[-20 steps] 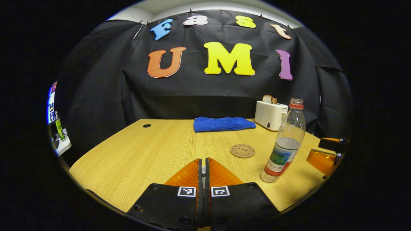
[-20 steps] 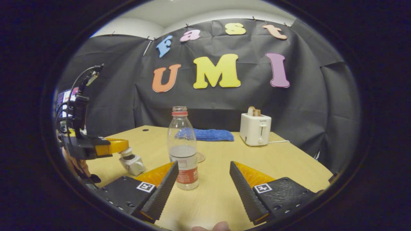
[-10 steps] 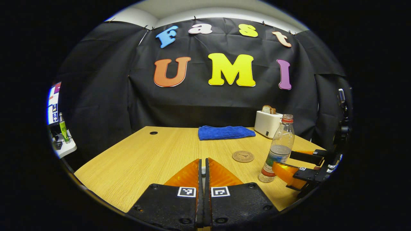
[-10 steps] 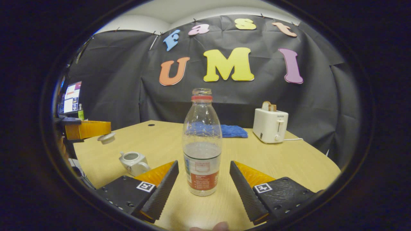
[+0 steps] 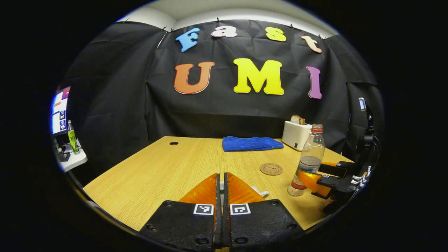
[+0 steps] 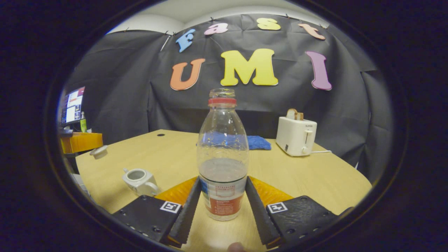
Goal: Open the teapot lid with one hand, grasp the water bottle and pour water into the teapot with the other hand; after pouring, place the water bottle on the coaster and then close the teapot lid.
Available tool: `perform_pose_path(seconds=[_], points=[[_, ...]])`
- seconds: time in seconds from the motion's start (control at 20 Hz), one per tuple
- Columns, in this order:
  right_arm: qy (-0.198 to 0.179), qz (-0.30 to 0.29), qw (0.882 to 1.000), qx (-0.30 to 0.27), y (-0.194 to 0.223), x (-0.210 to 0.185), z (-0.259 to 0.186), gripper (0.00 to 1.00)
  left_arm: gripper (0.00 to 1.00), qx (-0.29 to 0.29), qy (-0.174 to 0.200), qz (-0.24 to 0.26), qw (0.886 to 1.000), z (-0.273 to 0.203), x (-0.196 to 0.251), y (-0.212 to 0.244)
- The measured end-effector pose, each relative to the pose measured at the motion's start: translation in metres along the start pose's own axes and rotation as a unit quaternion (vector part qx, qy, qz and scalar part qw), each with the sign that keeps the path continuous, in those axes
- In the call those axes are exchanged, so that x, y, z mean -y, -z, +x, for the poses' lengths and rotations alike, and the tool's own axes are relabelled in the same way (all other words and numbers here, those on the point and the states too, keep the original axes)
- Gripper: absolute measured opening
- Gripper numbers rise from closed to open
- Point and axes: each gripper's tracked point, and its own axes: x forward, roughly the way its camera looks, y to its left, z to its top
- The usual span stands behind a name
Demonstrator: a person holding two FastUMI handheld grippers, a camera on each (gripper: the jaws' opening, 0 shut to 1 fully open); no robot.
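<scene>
While pinched tight on the teapot lid (image 5: 221, 186), left gripper (image 5: 220, 190) over table (image 5: 157, 171); coaster (image 5: 271, 168) print unreadable. Right gripper (image 6: 222, 201) pressing both sides of upright water bottle (image 6: 222, 157); label illegible; open teapot (image 6: 139, 180) left.

In the right gripper view, the water bottle (image 6: 223, 157) stands upright on the desk (image 6: 308, 178) between the right tool's (image 6: 223, 206) fingers. The teapot (image 6: 139, 181) sits to its left, the toaster (image 6: 295, 135) behind to the right, the towel (image 6: 258, 142) behind. In the left gripper view, the coaster (image 5: 271, 168) lies left of the bottle.
</scene>
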Motion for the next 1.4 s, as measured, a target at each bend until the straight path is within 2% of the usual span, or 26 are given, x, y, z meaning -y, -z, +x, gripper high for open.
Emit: perform_pose_path(seconds=[0.25,0.35,0.5,0.6,0.75,0.95,1.2,1.4], points=[[0.013,-0.097,0.995,0.016,-0.019,0.0,-0.006,0.72,0.03,0.005,0.0,-0.004,1.0,0.001,-0.004,0.002],[0.024,-0.175,0.984,0.023,-0.027,0.001,-0.007,0.72,0.03,0.003,0.0,-0.005,1.0,0.001,-0.007,0.004],[0.025,-0.273,0.962,0.024,-0.03,-0.002,-0.002,0.72,0.03,0.007,0.0,-0.009,1.0,0.0,-0.014,0.004],[0.034,-0.333,0.942,0.021,-0.03,-0.002,0.001,0.72,0.03,0.006,0.002,-0.008,1.0,-0.001,-0.017,0.006],[0.041,-0.421,0.906,0.018,-0.026,-0.003,0.008,0.72,0.03,0.006,-0.003,-0.003,1.0,0.0,-0.025,0.006],[0.04,-0.5,0.865,0.011,-0.017,-0.009,0.017,0.71,0.03,0.007,-0.001,-0.001,1.0,-0.001,-0.03,0.009],[0.051,-0.597,0.799,0.048,-0.024,-0.022,0.018,0.72,0.03,0.006,0.004,0.004,1.0,0.0,-0.03,0.01],[0.052,-0.637,0.767,0.058,-0.024,-0.028,0.02,0.72,0.03,0.004,0.002,0.003,1.0,-0.002,-0.033,0.013]])
